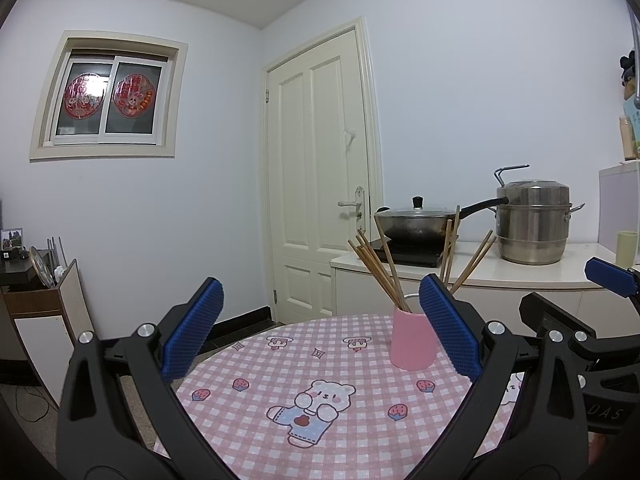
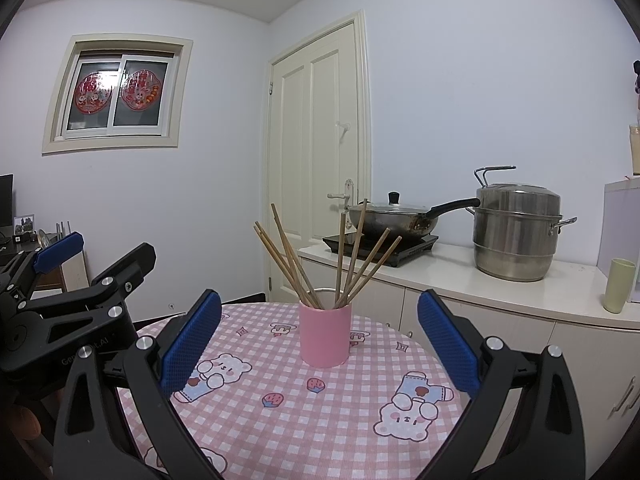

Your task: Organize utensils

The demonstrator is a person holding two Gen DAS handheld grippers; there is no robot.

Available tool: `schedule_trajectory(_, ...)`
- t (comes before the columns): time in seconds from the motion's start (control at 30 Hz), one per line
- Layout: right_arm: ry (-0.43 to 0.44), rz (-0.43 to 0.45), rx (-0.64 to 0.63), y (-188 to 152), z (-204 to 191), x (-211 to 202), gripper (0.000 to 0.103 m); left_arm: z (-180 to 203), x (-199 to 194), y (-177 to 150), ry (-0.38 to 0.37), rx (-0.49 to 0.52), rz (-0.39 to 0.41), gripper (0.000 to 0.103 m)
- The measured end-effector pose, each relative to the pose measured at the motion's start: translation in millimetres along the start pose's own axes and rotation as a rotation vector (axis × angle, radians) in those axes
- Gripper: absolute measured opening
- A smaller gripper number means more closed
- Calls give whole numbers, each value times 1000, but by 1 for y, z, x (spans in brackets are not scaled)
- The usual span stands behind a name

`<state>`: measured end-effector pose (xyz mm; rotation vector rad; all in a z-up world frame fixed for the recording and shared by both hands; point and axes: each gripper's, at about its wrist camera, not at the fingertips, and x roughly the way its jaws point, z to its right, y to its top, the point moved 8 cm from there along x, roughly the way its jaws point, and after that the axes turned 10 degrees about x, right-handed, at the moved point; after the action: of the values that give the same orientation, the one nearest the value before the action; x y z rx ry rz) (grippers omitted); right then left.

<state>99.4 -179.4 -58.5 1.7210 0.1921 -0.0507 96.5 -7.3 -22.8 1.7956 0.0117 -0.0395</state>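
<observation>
A pink cup (image 2: 325, 335) stands upright on the round table with the pink checked bear cloth (image 2: 320, 412). Several wooden chopsticks (image 2: 320, 264) stand fanned out in it. In the left wrist view the cup (image 1: 412, 340) sits just left of my left gripper's right finger, with the chopsticks (image 1: 384, 272) above it. My left gripper (image 1: 320, 332) is open and empty, held above the table's near side. My right gripper (image 2: 320, 344) is open and empty, with the cup between and beyond its fingers. Each gripper shows at the edge of the other's view.
A white counter (image 2: 460, 276) behind the table carries an induction hob with a lidded wok (image 2: 392, 216), a steel steamer pot (image 2: 516, 232) and a pale green cup (image 2: 619, 285). A cream door (image 2: 316, 160) stands behind. A small cabinet (image 1: 44, 304) is at the left.
</observation>
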Motion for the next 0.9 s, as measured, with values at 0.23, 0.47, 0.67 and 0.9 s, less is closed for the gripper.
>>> schedule_trajectory(0.23,-6,-5,2,-1,-1,0,95,3,1,-1,0,2,-6,97)
schedule_trajectory(0.47,-10,-7,4,-2,-2,0,95,4,1,-2,0,2,-7,97)
schedule_trajectory(0.67,-12,-9,7,-3,-2,0,95,6,2,-3,3,4,-12,96)
schedule_trajectory(0.9,-14,-10,7,-4,-2,0,95,7,1,-4,3,5,-13,97)
